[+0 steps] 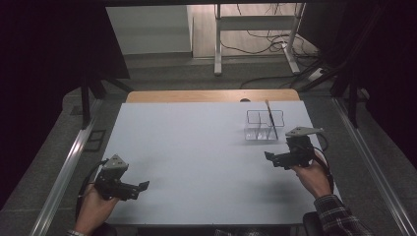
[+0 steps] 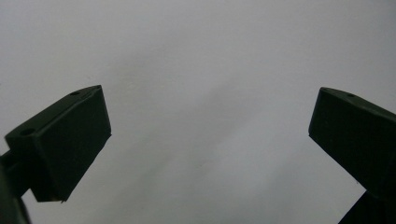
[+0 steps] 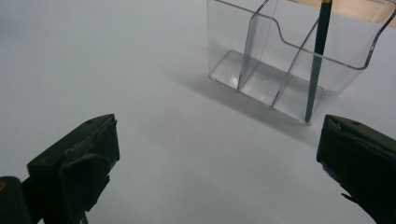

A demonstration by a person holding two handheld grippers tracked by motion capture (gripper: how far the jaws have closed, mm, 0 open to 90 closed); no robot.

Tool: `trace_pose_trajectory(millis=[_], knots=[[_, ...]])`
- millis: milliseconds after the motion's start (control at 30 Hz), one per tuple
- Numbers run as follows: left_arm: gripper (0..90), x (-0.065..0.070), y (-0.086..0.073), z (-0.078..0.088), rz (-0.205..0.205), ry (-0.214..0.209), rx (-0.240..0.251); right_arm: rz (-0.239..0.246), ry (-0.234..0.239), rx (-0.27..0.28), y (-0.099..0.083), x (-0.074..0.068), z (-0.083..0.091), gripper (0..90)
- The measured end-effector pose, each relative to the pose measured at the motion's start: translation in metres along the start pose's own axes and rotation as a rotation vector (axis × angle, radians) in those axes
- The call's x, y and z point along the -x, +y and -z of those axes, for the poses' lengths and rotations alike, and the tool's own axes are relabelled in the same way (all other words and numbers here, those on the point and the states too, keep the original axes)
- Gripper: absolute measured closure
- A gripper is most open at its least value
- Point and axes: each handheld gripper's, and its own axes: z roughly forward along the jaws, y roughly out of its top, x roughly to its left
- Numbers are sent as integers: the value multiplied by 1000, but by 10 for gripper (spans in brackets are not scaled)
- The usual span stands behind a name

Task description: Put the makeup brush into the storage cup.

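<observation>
A clear organizer (image 1: 264,125) stands on the surface (image 1: 196,157) at about 2 o'clock, its rightmost compartment holding one upright pencil (image 1: 271,118). The right gripper (image 1: 269,158) hovers near it, jaws wide and empty. The left gripper (image 1: 142,187), at 8 o'clock, is likewise spread with nothing between.

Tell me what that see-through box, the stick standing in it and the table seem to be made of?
The organizer box looks like clear, glossy acrylic or similar hard plastic: you see straight through its walls and dividers, and the edges catch light. The pencil seems to be wood with dark, slightly shiny paint, though that is a guess. The table top has a matte, pale grey-white surface, with a bare wood-coloured strip at its far edge.
</observation>
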Motion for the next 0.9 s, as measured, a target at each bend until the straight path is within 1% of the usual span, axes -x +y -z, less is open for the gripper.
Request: trace_pose_trajectory(millis=[167, 400, 567, 833, 900], knots=[[0, 0, 0, 0, -6, 1, 1, 5, 3, -11, -6, -3, 5, 0], [0, -1, 0, 1, 2, 3, 6, 15, -6, -19, -12, -6, 13, 0], [0, -2, -1, 2, 1, 8, 6, 14, -4, -22, -17, -8, 18, 0], [0, -7, -3, 6, 22, 21, 22, 22, 0, -37, -26, -12, 26, 0], [0, -8, -3, 6, 22, 22, 23, 26, -4, -40, -28, -13, 28, 0]])
